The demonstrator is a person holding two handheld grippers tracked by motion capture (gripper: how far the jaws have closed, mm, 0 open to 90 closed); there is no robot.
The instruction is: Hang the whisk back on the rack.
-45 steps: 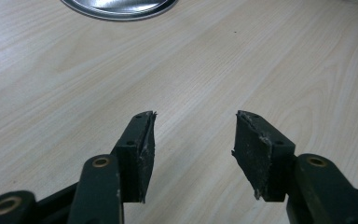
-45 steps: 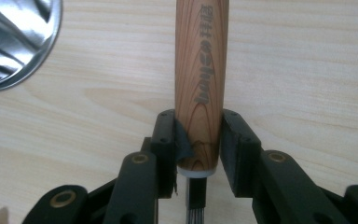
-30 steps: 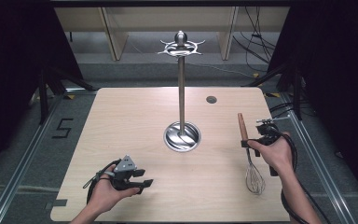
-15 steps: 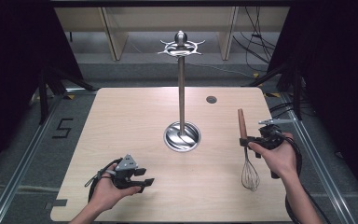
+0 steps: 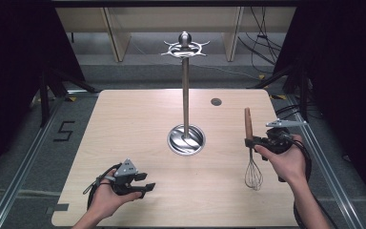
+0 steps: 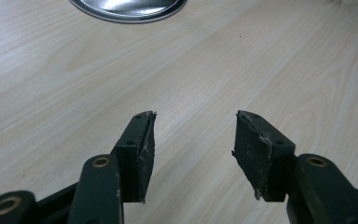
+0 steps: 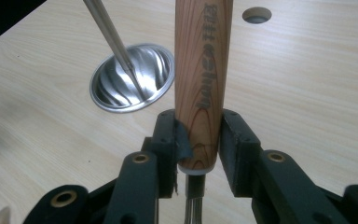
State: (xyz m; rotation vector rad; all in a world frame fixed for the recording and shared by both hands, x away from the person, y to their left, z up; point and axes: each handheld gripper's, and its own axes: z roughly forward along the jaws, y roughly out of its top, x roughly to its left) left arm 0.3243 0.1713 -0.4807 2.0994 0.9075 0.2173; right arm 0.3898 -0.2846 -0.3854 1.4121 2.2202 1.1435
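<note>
Wood-handled whisk (image 5: 250,143) sits in the right gripper (image 5: 253,143), over the right part of the desk (image 5: 138,114). Handle points up and slightly away from the person; wire loops hang below the hand. Whether the loop tips touch the desk, I cannot tell from the high view.

Right gripper view: the two fingers (image 7: 237,140) press on the lower end of the whisk's handle (image 7: 204,79) from either side, just above the metal collar where the wires start. Dark lettering runs along the grain. Fingers narrow, closed on the handle.

Left gripper (image 5: 140,186) lies in the person's left hand (image 5: 107,198) near the front left edge of the desk, low over the surface. Left gripper view: fingers (image 6: 140,149) spread wide, bare desk between them, nothing held.

Metal stand (image 5: 186,90) rises at the desk's middle: round shiny base (image 5: 186,139), thin upright rod, ring of curved hooks (image 5: 185,47) and a ball knob on top. The whisk is to the right of the base and well apart from it; its handle top is well below the hooks. The base's rim also shows at the top of the left gripper view (image 6: 126,9).

Small round hole (image 5: 216,101) in the desk, behind the whisk and right of the rod.
</note>
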